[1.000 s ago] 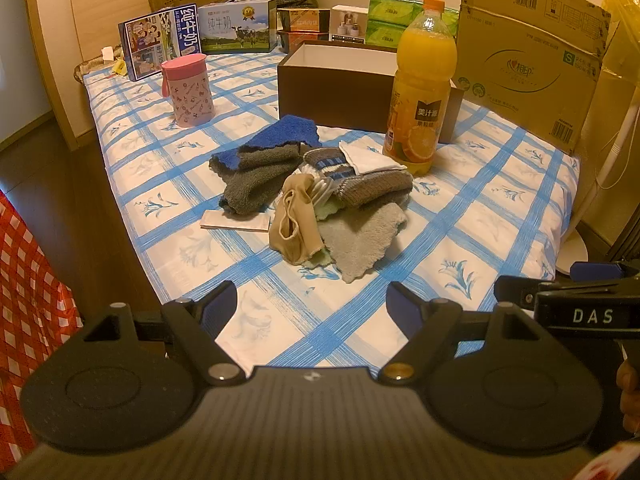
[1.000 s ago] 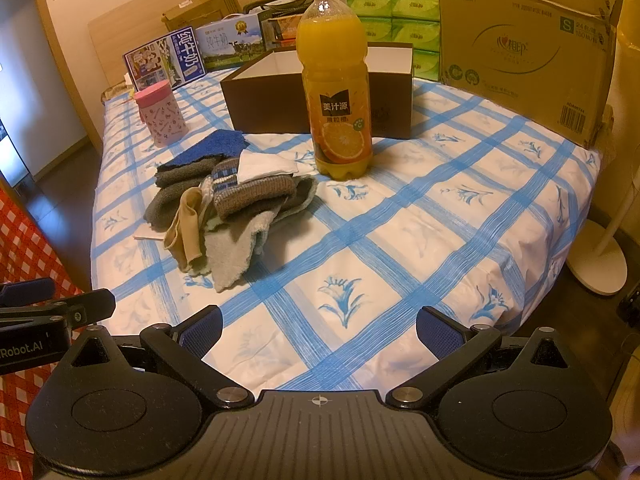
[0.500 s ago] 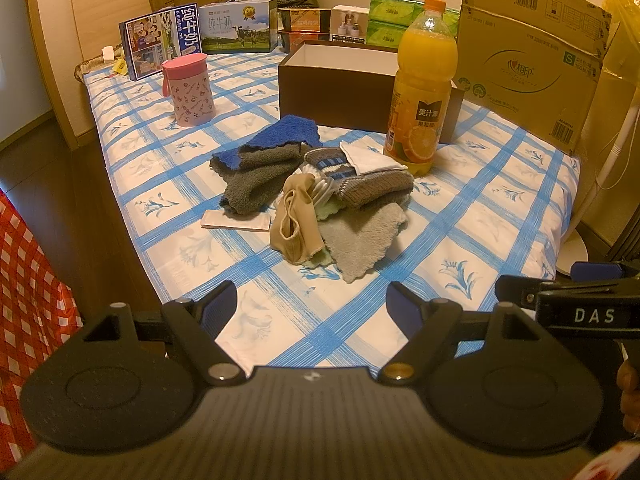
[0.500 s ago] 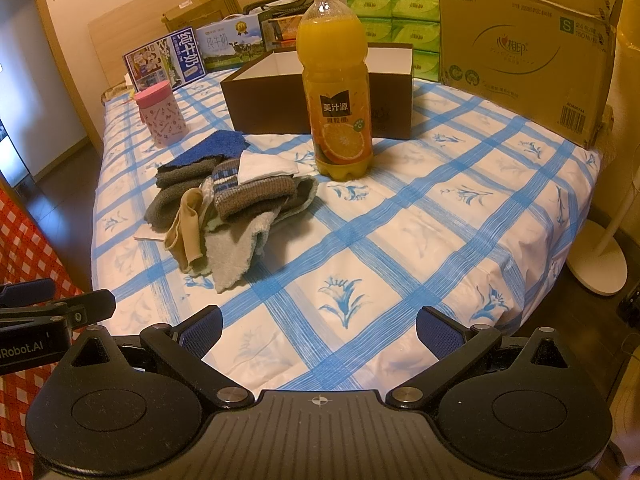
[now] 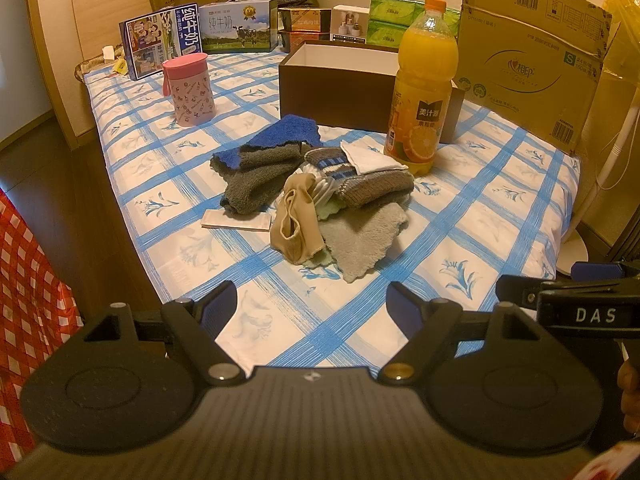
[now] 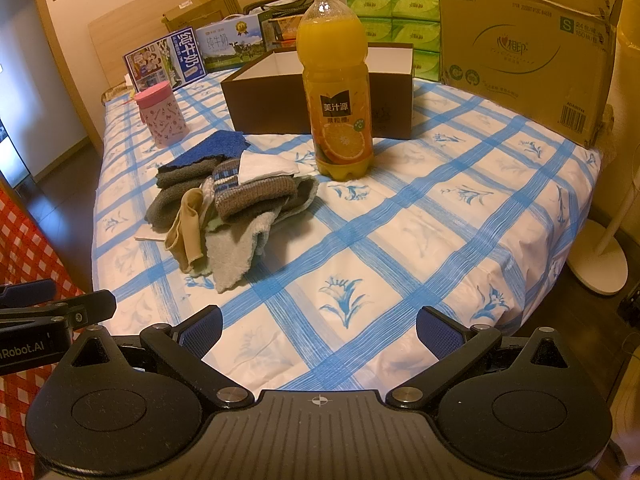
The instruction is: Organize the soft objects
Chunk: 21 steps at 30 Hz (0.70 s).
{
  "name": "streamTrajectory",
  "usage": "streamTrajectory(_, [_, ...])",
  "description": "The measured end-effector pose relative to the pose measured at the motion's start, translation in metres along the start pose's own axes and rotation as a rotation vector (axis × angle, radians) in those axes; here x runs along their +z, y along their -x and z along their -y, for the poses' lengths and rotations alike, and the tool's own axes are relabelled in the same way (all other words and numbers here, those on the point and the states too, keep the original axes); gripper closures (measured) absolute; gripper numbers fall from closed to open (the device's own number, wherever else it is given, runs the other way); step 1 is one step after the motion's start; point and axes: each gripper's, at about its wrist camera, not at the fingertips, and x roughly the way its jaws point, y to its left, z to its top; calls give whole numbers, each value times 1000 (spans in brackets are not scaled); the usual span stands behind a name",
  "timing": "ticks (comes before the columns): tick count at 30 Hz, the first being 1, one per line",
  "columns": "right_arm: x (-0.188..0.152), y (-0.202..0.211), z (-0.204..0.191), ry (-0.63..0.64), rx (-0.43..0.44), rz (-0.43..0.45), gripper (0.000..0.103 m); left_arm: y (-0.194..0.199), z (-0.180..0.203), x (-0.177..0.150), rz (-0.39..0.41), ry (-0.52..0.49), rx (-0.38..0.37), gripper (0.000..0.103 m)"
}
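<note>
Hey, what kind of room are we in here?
Probably a bedroom used partly for storage. The work surface looks like a bed: a blue-checked sheet over a mattress with a wooden headboard. Cardboard boxes and milk cartons line its far edge.

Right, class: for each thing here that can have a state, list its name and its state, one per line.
Left gripper: open, empty.
Right gripper: open, empty.
Brown box: open, no lid, upright.
Orange juice bottle: capped, upright, nearly full.
Pink cup: lid on, upright.
Pile of soft cloths: heaped, unsorted, outside the box.
Cardboard carton: top flaps open.
</note>
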Motion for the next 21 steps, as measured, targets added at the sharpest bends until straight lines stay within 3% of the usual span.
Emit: streamTrajectory(21, [1,-3,-1,0,1,-1,0,0,0,0,0,1,0,23])
